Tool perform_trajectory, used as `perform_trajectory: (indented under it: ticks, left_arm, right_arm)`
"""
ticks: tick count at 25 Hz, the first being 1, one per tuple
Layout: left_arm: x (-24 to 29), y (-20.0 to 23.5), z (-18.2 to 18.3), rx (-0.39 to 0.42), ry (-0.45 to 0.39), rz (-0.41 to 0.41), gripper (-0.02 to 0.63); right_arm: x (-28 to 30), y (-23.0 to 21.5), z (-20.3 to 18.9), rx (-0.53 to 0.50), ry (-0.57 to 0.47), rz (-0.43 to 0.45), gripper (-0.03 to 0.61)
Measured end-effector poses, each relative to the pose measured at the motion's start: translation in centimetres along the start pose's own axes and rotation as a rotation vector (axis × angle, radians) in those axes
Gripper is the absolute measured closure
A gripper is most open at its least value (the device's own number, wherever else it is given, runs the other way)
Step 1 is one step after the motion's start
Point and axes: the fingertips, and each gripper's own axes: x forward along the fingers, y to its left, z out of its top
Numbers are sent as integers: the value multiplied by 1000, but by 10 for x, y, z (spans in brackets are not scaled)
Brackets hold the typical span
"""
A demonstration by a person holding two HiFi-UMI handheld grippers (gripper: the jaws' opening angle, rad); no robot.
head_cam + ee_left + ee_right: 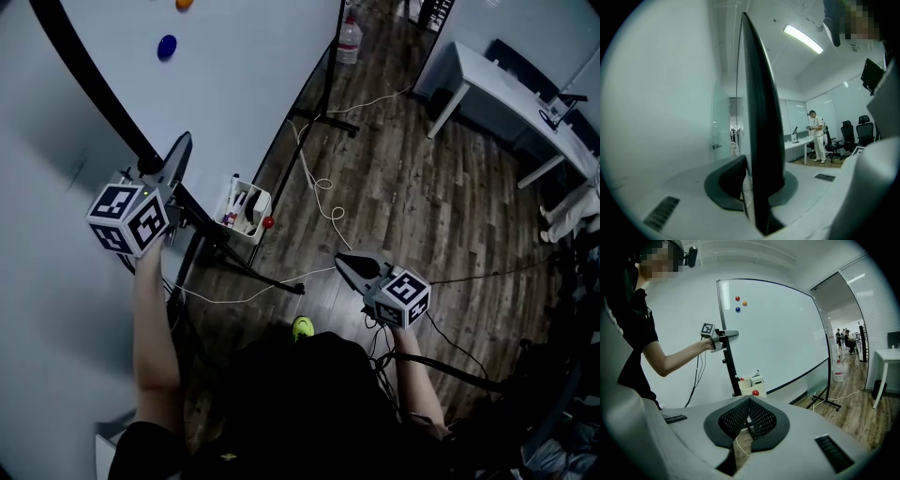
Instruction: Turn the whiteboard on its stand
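The whiteboard [234,66] stands at the upper left of the head view, its black frame [94,84] running diagonally. My left gripper [178,150] is shut on that frame's edge. In the left gripper view the frame [759,117] shows edge-on, clamped between the left gripper's [755,183] jaws. The right gripper view shows the whole whiteboard [783,338] with red, orange and blue magnets [738,309], and the left gripper [725,335] on its left edge. My right gripper [345,261] hangs over the wooden floor, apart from the board. That right gripper [749,405] is shut with nothing in it.
A white marker box [246,211] with a red ball hangs at the board's lower edge. The stand's foot [323,117] and loose cables [319,183] lie on the floor. A water bottle [348,42] and a white desk [506,84] stand beyond. A person [817,136] stands far off.
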Motion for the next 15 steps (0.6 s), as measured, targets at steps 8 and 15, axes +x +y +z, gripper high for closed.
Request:
perform_trajectory:
  ticks: [8,15]
  left_arm:
    - [-12,-7,23,8,35,-5,560]
    - [-57,-2,10,3,35,-13,560]
  right_arm:
    - [-4,-2,29,16,-15,3,583]
    - [7,18,17,11,0,-21,583]
